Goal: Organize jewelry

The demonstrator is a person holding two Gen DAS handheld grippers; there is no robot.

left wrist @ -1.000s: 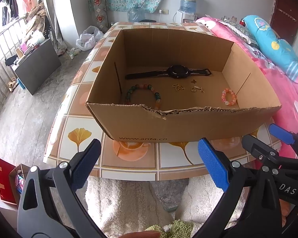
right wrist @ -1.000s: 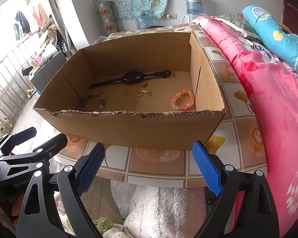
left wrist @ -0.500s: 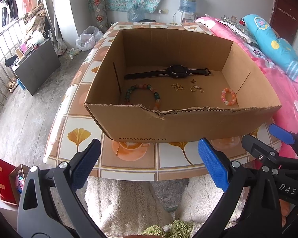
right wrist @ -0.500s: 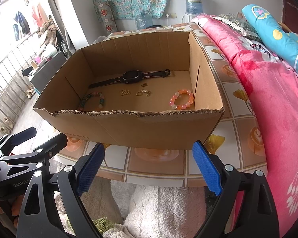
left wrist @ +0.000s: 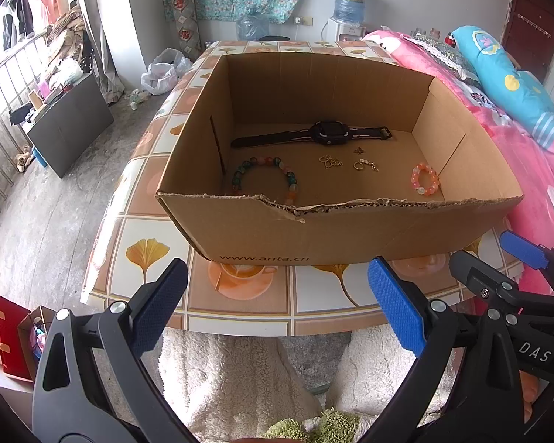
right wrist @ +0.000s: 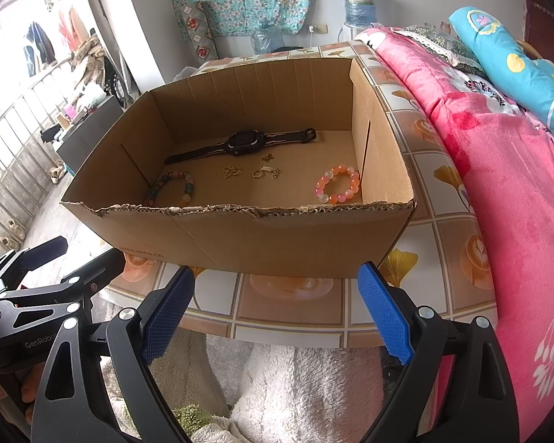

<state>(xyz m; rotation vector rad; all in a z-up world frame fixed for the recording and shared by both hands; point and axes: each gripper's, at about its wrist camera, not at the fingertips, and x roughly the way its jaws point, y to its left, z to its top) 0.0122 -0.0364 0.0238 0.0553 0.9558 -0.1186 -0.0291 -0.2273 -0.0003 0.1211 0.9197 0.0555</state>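
Both grippers hang short of the table's near edge, side by side. The left gripper [left wrist: 275,308] stands wide open with nothing between its blue pads; the right gripper [right wrist: 277,313] is likewise spread wide and empty. An open cardboard box [left wrist: 314,232] sits on the tiled table [left wrist: 147,254], and its torn near wall cuts off part of the floor inside. On that floor, well apart from both grippers: a black wristwatch [left wrist: 327,133] laid flat near the far wall; a multicoloured bead bracelet [left wrist: 264,181] toward the left, its near arc hidden behind the wall; a pink-orange bead bracelet [right wrist: 338,184] close to the right wall; and small gold pieces [left wrist: 330,162] near the middle, too small to identify. A pink blanket [right wrist: 517,203] lies right of the table.
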